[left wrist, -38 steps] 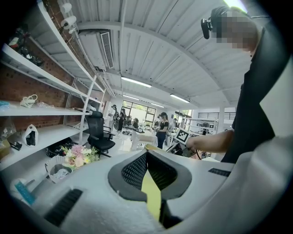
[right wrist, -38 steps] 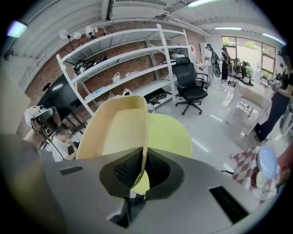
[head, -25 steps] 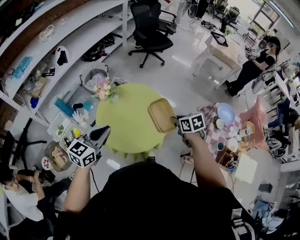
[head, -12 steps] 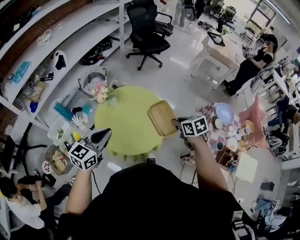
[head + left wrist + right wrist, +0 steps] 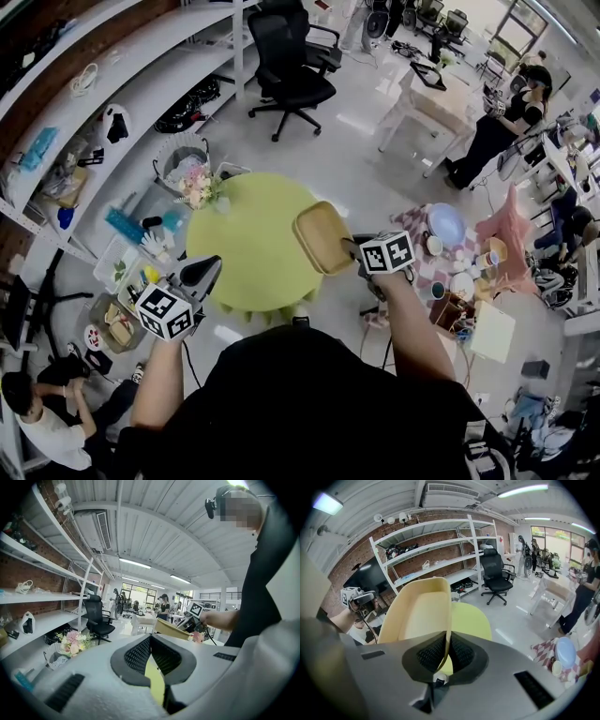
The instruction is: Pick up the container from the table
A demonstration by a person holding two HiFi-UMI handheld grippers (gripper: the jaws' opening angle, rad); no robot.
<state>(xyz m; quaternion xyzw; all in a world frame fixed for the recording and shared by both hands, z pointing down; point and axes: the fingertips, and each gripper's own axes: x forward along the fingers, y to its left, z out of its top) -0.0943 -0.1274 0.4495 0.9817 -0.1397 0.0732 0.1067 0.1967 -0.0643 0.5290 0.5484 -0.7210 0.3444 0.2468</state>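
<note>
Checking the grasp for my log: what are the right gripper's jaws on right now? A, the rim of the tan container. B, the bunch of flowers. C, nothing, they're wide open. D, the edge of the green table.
A: in the right gripper view, the right gripper has its jaws pinched shut on the thin rim of the tan container, which is held tilted beside the round green table.

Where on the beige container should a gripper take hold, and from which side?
The thin rim wall, from the person's side: the container is wide and shallow, so only its wall fits between jaws. The right gripper is shut there.
</note>
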